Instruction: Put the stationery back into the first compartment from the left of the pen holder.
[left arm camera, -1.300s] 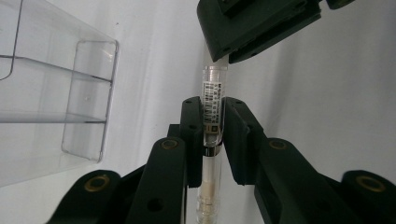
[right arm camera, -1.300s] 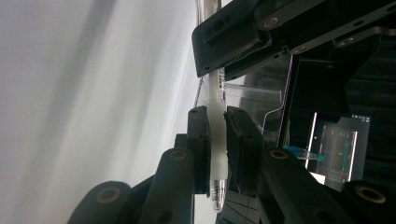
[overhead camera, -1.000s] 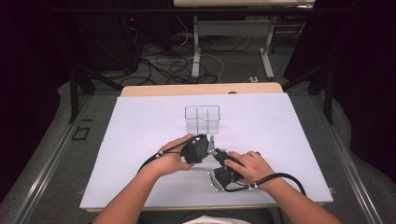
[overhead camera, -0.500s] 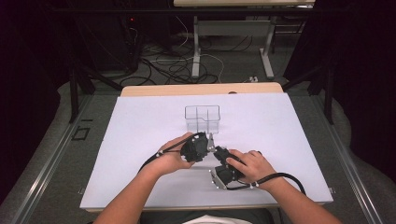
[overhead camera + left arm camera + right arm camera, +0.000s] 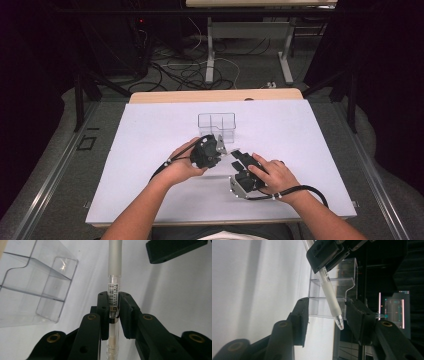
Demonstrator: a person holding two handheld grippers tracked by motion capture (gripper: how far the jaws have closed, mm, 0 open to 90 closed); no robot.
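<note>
Left tongs (image 5: 114,306): closed on a pen (image 5: 114,270) — the two black jaws press its clear barrel from either side, at the part with the printed label and a metal band. In the high view these tongs (image 5: 220,145) sit near the middle of the worktop, just in front of the organiser, held in the person's left hand (image 5: 184,167).

Pen: clear barrel, frosted white grip section, pointed tip. In the left gripper view it runs straight up away from the jaws, above the white surface. In the right gripper view the pen (image 5: 330,300) slants down from the left tongs' jaws, its tip free in the air between the right tongs' two jaws and touching neither.

Right tongs (image 5: 325,322): open wide — the jaws stand well apart on either side of the pen tip and hold nothing. In the high view they (image 5: 239,156) lie low over the worktop, just right of the left tongs, under the person's right hand (image 5: 270,175).

Organiser (image 5: 216,125): a clear plastic box with inner dividers, standing on the white sheet behind the tongs; I cannot tell whether anything is in it.

Worktop (image 5: 150,145): covered by a white sheet, a strip of wood edge showing at the far side.

Cables: a black cable (image 5: 300,190) trails from the right tongs past the wrist.
</note>
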